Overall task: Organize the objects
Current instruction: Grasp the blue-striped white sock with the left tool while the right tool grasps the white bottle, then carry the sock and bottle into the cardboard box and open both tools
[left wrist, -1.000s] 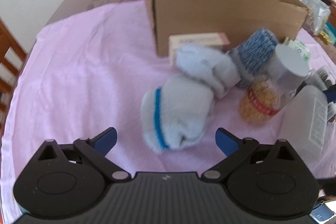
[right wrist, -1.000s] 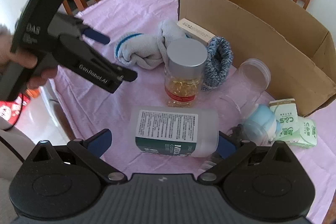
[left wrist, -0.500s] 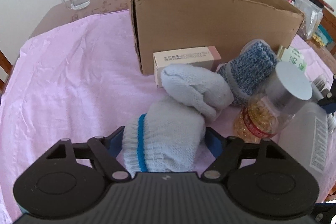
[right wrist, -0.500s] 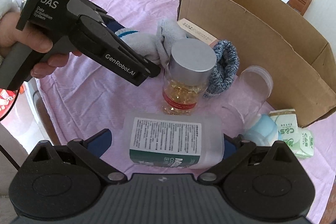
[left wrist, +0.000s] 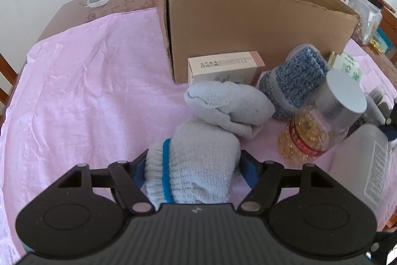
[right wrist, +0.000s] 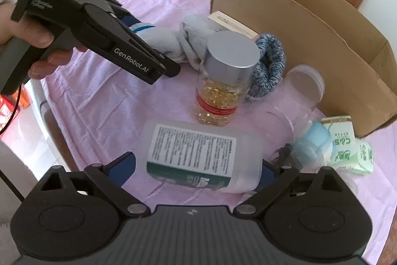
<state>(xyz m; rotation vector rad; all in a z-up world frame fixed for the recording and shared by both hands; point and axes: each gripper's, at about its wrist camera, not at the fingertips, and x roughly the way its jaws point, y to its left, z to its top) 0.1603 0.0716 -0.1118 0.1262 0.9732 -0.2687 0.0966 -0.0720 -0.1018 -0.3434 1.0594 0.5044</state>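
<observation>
The left gripper is closing on a grey sock, the right gripper is closing around a white bottle, and beyond them stands a jar of yellow capsules.

The left tool, seen from the right wrist camera, carries "DAS" in large letters on its upper body and "GenRobot.AI" along its lower arm. The green tissue packs beside the cardboard box read "C&S". The frosted bottle's label print is too small to read.
</observation>
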